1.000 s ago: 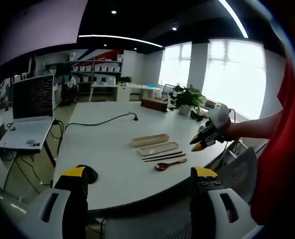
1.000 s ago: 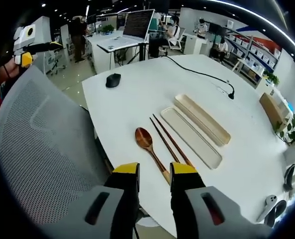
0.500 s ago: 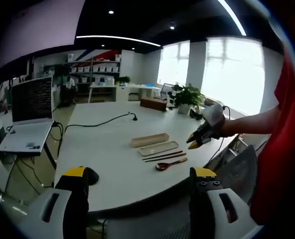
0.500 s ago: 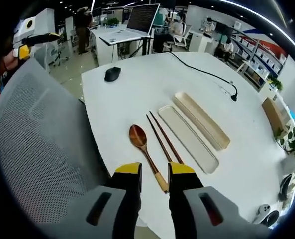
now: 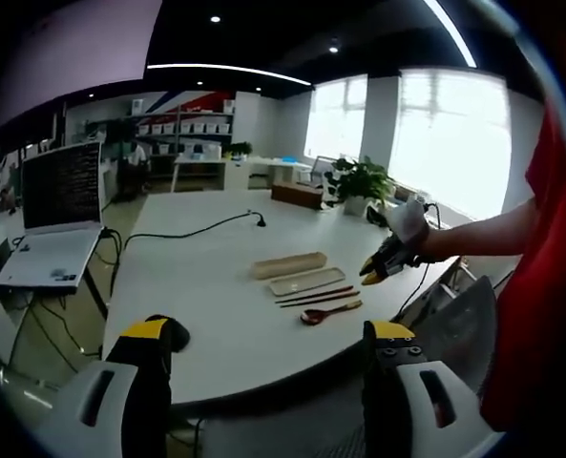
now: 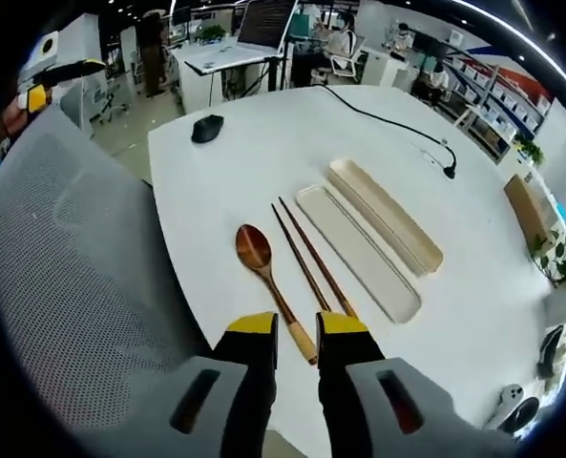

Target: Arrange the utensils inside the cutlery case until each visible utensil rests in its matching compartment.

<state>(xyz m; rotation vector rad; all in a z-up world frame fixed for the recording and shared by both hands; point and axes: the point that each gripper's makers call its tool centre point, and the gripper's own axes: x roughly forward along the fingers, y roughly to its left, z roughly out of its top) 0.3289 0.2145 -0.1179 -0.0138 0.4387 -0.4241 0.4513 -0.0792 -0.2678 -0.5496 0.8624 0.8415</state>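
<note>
On the white table [image 6: 235, 162] lie a tan cutlery case [image 6: 383, 227], its flat lid [image 6: 357, 252], a pair of dark chopsticks [image 6: 311, 258] and a wooden spoon [image 6: 259, 253], side by side. My right gripper [image 6: 298, 329] hovers over the spoon's handle end, jaws narrowly open, with the handle showing in the gap. In the left gripper view the same case [image 5: 289, 266], lid [image 5: 306, 281], chopsticks [image 5: 316, 296] and spoon [image 5: 328, 311] sit mid-table, and the right gripper [image 5: 376, 272] hangs just right of them. My left gripper [image 5: 266, 334] is wide open, off the table's near edge.
A black mouse [image 6: 206, 128] and a black cable [image 6: 387, 143] lie on the table's far part. A grey mesh chair back [image 6: 63, 286] stands against the table edge. A laptop [image 5: 58, 219] sits on a side stand, and a potted plant [image 5: 359, 186] at the far end.
The right gripper has come closer to the spoon's handle end and its jaws have narrowed. The left gripper has held still.
</note>
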